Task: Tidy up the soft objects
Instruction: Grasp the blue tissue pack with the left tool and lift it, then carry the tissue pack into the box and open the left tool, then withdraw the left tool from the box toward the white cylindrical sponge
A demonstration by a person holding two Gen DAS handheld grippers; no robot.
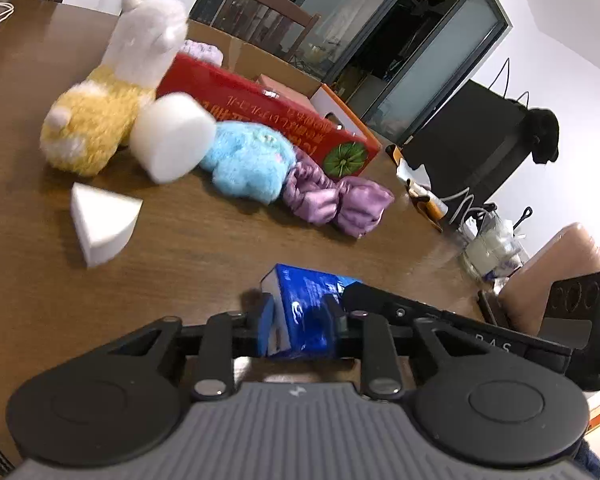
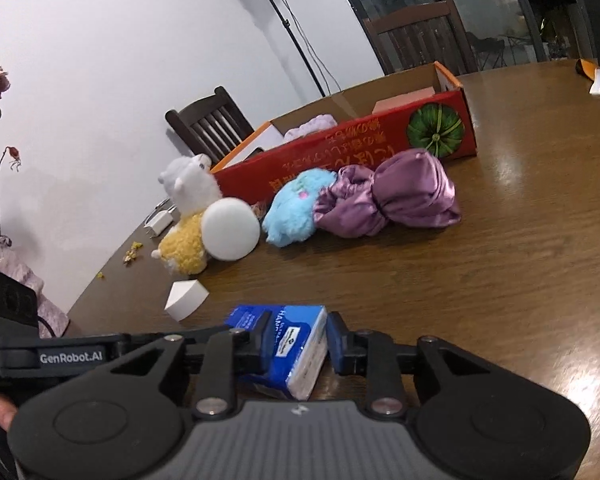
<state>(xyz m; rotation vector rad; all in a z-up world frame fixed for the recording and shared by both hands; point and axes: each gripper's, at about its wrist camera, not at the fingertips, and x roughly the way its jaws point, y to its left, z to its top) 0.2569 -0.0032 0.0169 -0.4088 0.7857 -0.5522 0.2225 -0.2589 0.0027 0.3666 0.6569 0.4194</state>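
Note:
A blue tissue pack (image 1: 308,312) (image 2: 288,348) sits between both grippers just above the brown table (image 1: 204,248). My left gripper (image 1: 300,320) is shut on it. My right gripper (image 2: 296,340) also closes on the pack from the other side; its right pad looks a hair off the pack. Beyond lie a white-and-yellow alpaca plush (image 1: 112,92) (image 2: 188,216), a white foam cylinder (image 1: 172,136) (image 2: 230,234), a white foam wedge (image 1: 102,222) (image 2: 186,298), a light blue plush (image 1: 248,160) (image 2: 296,204) and a purple satin bundle (image 1: 336,200) (image 2: 392,200).
An open red cardboard box (image 1: 268,108) (image 2: 356,152) with a pumpkin print stands behind the soft things, with a lavender item (image 2: 310,126) inside. Chairs stand at the far table edge. A plastic container (image 1: 492,248) and cables sit at the right edge.

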